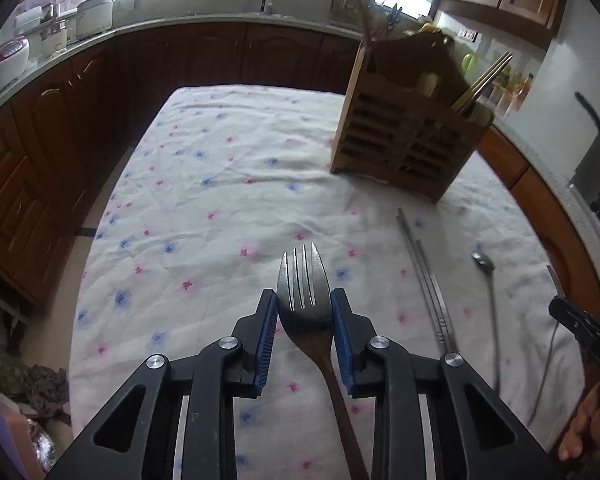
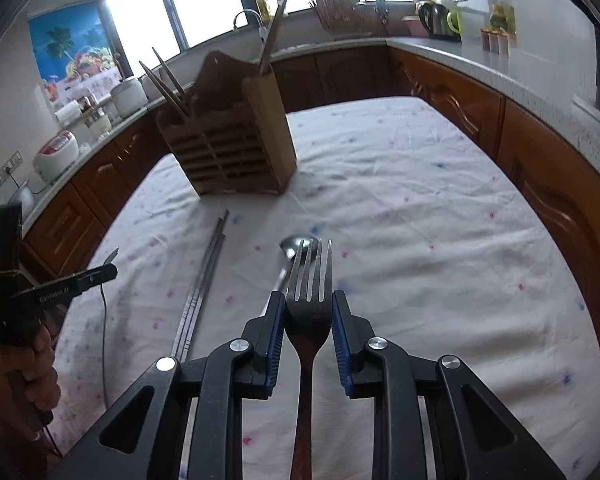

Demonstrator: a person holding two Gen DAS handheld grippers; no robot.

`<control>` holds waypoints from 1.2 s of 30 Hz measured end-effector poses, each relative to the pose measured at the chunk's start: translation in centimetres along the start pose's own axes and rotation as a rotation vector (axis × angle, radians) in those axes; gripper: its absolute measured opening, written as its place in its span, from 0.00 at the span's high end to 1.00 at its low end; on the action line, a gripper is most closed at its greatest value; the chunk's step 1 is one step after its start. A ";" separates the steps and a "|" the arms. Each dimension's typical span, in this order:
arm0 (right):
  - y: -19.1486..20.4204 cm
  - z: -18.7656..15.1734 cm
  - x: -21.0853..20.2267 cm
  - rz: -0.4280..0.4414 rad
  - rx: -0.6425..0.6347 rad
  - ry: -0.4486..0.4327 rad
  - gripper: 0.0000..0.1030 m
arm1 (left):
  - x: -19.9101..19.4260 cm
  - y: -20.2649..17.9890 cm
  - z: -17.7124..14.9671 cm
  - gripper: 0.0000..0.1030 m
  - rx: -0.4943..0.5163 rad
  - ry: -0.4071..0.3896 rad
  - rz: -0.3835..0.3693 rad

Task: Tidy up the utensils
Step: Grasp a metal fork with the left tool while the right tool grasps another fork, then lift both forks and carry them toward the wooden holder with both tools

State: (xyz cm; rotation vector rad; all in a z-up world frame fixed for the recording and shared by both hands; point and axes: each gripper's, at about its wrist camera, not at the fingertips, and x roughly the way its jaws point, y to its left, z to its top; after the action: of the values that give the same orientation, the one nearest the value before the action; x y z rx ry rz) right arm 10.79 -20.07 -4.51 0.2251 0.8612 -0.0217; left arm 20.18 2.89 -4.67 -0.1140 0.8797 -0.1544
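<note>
Mid-carry, by the look of it: left gripper (image 1: 305,312) pinching a wooden-handled fork (image 1: 303,280) by its head, right gripper (image 2: 309,312) clamped likewise on a second fork (image 2: 310,276). Ahead, well apart: wooden utensil holder (image 2: 236,152). Next, probably: lifting, tipping handle-down into a compartment. Below on the cloth: spoon (image 2: 298,245), steel chopsticks (image 2: 204,276).

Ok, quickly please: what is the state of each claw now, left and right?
Left claw: closed on a spork with a wooden handle.
Right claw: closed on a fork with a wooden handle.

Fork (image 2: 309,312) between right gripper (image 2: 309,316) jaws, above spoon (image 2: 298,245).
</note>
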 end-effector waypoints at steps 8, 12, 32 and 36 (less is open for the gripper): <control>0.5 0.4 -1.5 0.011 -0.002 -0.042 0.78 | -3.5 -0.7 -0.7 0.97 0.025 -0.058 -0.036; 0.8 0.4 -2.0 0.017 -0.003 -0.055 0.78 | -4.4 -0.7 -1.0 0.97 0.029 -0.070 -0.048; 1.9 1.4 -4.8 0.080 0.004 -0.145 0.78 | -8.4 -0.9 -1.3 0.98 0.031 -0.149 -0.111; 2.2 1.9 -5.2 0.096 0.004 -0.164 0.78 | -9.4 -0.8 -1.2 0.98 0.033 -0.176 -0.119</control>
State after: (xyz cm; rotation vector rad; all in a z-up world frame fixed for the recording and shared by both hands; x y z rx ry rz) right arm 9.06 -18.72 1.08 0.2645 0.6861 0.0471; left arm 13.32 3.74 1.84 -0.1468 0.6944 -0.2662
